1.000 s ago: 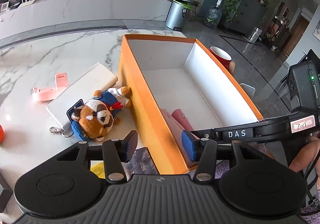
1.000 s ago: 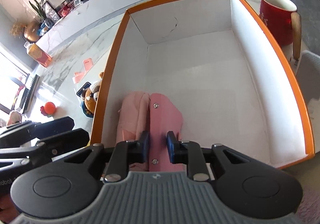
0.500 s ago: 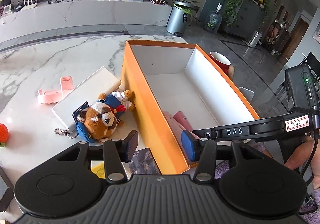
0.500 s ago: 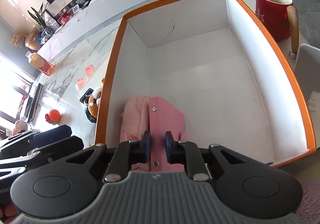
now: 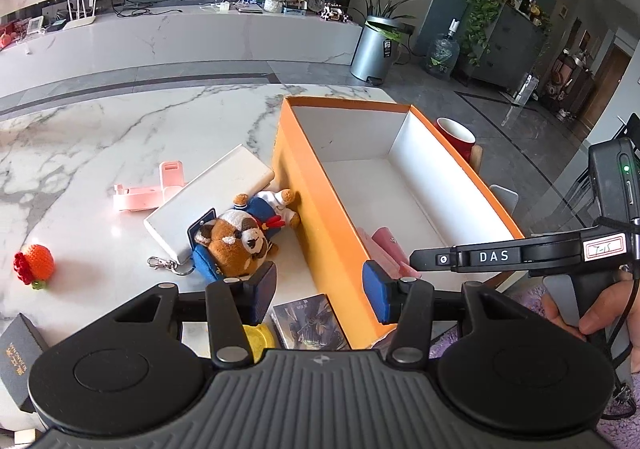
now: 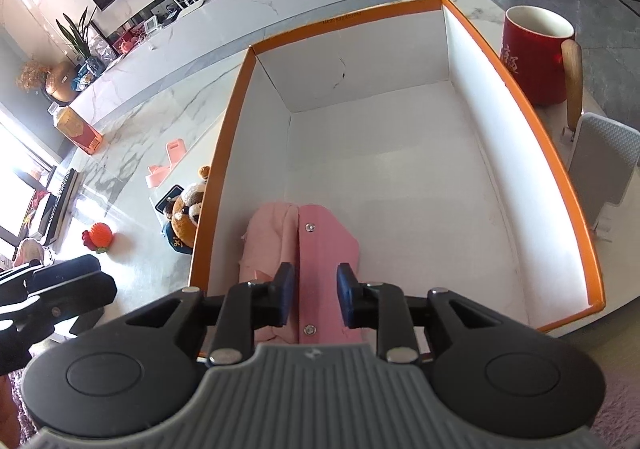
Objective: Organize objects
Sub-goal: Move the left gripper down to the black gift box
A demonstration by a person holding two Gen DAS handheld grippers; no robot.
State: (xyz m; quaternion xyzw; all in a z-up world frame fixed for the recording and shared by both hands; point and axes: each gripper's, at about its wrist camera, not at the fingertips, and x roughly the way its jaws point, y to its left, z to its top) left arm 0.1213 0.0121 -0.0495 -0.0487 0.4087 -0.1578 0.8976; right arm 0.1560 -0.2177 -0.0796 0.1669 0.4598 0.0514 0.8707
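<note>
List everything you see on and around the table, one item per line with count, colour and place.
box: 1, orange outside, white inside, open, on the marble table
pouch: 1, pink with snaps, inside the box at its near end
plush toy: 1, brown and blue, on the table against the box's outer wall
flat white box: 1, white, partly under the plush toy
phone stand: 1, pink, beyond the flat white box
knitted fruit: 1, orange and red, far side of the table
mug: 1, red, beside the box's other long wall
left gripper: black, open, empty
right gripper: black, jaws just opened, over the pouch, pads off it
</note>
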